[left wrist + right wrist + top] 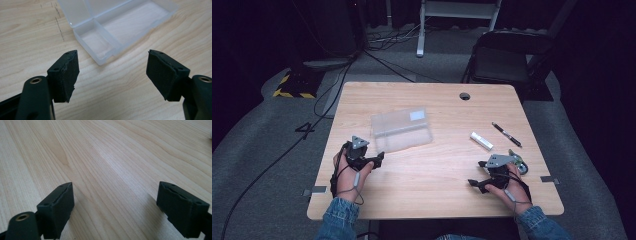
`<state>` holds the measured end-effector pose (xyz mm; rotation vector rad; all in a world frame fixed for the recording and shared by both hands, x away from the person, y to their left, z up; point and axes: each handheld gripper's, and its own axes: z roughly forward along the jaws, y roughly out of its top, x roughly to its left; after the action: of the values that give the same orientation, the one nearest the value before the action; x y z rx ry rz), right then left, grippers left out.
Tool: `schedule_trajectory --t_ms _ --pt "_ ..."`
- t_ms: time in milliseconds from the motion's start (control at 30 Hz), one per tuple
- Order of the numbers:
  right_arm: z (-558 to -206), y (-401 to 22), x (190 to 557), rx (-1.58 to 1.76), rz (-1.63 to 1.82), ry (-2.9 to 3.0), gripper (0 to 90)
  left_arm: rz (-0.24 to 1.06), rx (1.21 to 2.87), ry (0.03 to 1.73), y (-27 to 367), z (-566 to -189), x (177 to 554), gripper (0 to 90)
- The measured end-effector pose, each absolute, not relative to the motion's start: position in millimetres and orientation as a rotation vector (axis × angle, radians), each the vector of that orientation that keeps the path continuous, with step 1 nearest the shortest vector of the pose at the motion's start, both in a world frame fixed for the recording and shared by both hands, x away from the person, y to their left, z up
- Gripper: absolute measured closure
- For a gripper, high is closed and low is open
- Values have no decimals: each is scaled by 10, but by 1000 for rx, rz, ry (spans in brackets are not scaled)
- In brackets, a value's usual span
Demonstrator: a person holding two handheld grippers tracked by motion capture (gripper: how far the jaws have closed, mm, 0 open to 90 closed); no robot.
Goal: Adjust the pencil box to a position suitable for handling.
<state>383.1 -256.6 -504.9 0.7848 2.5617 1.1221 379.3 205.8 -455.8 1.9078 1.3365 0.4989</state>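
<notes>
A clear plastic compartment box (pixel 402 130) lies open on the wooden table (pixel 432 180), its lid folded back. In the left gripper view the box (pixel 120 27) sits just ahead, and its two compartments look empty. My left gripper (pixel 374 160) hovers just short of the box's near left corner. Its jaws (pixel 112 72) stand apart with nothing between them. My right gripper (pixel 476 184) rests near the front right of the table. It is open over bare wood (pixel 115 202) with nothing between its pads.
A white stick-shaped item (pixel 481 140) and a black pen (pixel 506 134) lie right of the box. A small greenish object (pixel 519 164) sits just behind my right hand. A cable hole (pixel 465 96) is near the far edge, with a dark chair (pixel 507 55) beyond.
</notes>
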Motion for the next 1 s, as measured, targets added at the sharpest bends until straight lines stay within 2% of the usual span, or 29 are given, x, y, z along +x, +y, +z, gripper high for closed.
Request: schedule_trajectory --t_ms 400,767,1000 --pt "-5049 -2566 3831 784 1122 2562 148 509 1877 1365 1929 -4497 4100 253" --pt "-5048 -2570 3827 783 1123 2564 148 561 1869 1431 1816 -4616 4391 232" --pt "-5048 -2568 3826 787 1124 2562 148 529 1902 1428 1797 -4755 4515 220"
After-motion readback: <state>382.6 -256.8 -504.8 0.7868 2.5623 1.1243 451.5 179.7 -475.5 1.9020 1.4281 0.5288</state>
